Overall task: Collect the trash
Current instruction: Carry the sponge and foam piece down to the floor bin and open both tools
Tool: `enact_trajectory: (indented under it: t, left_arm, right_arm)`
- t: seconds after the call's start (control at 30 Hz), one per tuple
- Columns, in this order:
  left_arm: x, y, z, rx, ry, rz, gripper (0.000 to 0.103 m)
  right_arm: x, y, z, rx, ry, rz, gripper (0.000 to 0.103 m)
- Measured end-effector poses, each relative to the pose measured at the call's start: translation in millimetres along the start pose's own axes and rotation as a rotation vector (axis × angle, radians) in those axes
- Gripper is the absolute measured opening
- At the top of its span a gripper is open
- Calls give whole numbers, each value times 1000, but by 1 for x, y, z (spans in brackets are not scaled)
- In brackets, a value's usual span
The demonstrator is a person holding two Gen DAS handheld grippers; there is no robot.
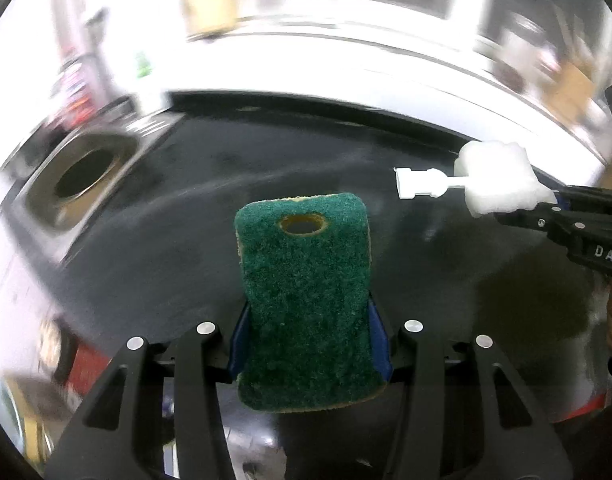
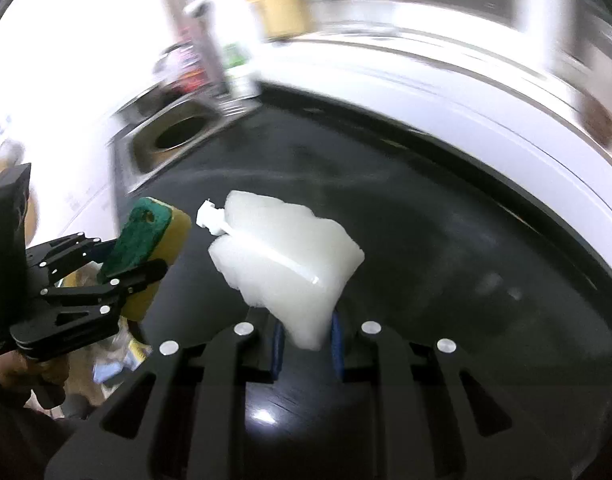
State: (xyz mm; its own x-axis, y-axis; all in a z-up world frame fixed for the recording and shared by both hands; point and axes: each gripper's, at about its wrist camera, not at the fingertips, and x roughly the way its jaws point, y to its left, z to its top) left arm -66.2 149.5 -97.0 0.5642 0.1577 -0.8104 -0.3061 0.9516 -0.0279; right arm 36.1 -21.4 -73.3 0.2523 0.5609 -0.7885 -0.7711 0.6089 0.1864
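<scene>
Left gripper (image 1: 310, 344) clamps a green-and-yellow sponge (image 1: 306, 296) between its blue pads, jaws about half apart, sponge standing up out of them. Right gripper (image 2: 304, 340) is squeezed nearly closed on a white foam head (image 2: 290, 256) with a white plastic stem (image 2: 210, 218) poking out of its far end. Both items are held up over the black counter (image 1: 346, 160), not resting on it.

Landmark: bin hole (image 1: 86, 178), a steel-framed round opening set in the counter. Sponge is well apart from it, on the near side. Foam head is farther still, on the side of the sponge away from the hole. In the right wrist view the hole (image 2: 178, 136) sits beyond the sponge (image 2: 146, 240).

Risks, judged:
- Foam is pinched only at its bottom corner, most of its bulk sticks out past the pads; a quick swing could twist it loose onto the counter.
- Sponge is soft and gripped low, so it may flop or slide out if tilted hard.
- Background is heavily blurred, so aim at the hole could be off; an item could hit the steel frame and bounce away.
- Both grippers sit close together; they could bump over the hole.

Looks: sponge has a green scrub face with a yellow-rimmed hole near its top and a yellow body. Foam is lumpy, creased, translucent white.
</scene>
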Motion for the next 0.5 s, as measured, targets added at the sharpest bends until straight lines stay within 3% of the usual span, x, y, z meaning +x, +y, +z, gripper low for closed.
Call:
enact_trajectory:
  t: [0.27, 0.5]
  left_arm:
    - [-28, 137, -60, -275, 33, 208, 47]
    - [-37, 232, -127, -473, 67, 317, 47]
  right_arm:
    - [79, 151, 46, -287, 96, 255, 19]
    - [145, 280, 51, -511, 190, 384, 19]
